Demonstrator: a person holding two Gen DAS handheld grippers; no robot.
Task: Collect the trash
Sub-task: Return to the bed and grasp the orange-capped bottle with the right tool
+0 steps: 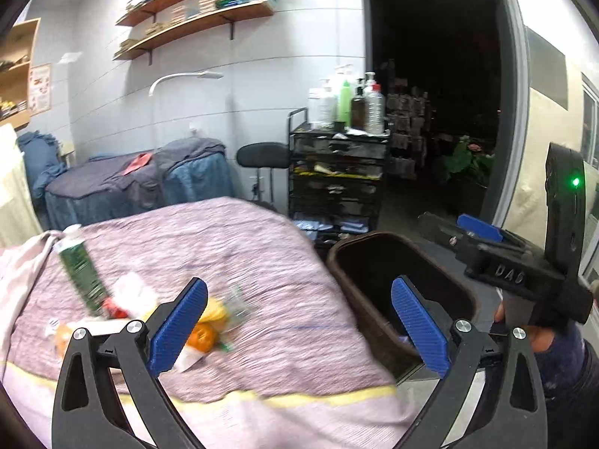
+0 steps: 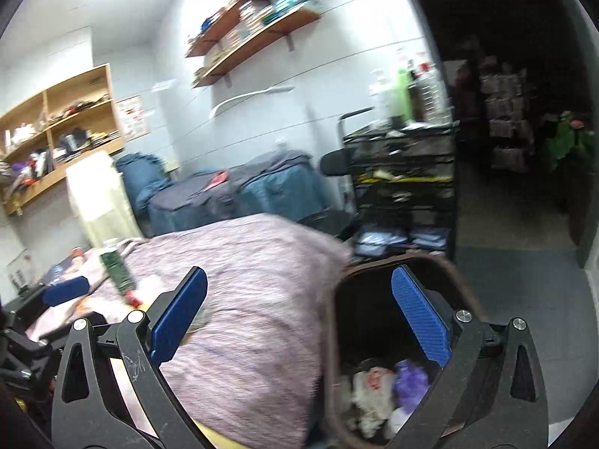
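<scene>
A pile of trash lies on the pink-purple bed cover (image 1: pixel 243 262): a green tube (image 1: pixel 80 273), white crumpled paper (image 1: pixel 133 292), an orange wrapper (image 1: pixel 204 336) and a clear plastic piece (image 1: pixel 237 307). My left gripper (image 1: pixel 299 323) is open and empty, just right of the pile. A dark brown bin (image 1: pixel 397 280) stands beside the bed. In the right wrist view the bin (image 2: pixel 374 336) holds white and purple trash (image 2: pixel 389 385). My right gripper (image 2: pixel 299 321) is open and empty over the bin's left rim; it also shows in the left wrist view (image 1: pixel 486 235).
A black trolley (image 1: pixel 337 172) with bottles on top stands behind the bin. A second covered bed (image 1: pixel 138 183) and a black stool (image 1: pixel 262 157) are at the back. Wall shelves (image 1: pixel 194 11) hang above. A dark doorway (image 1: pixel 441 93) opens at the right.
</scene>
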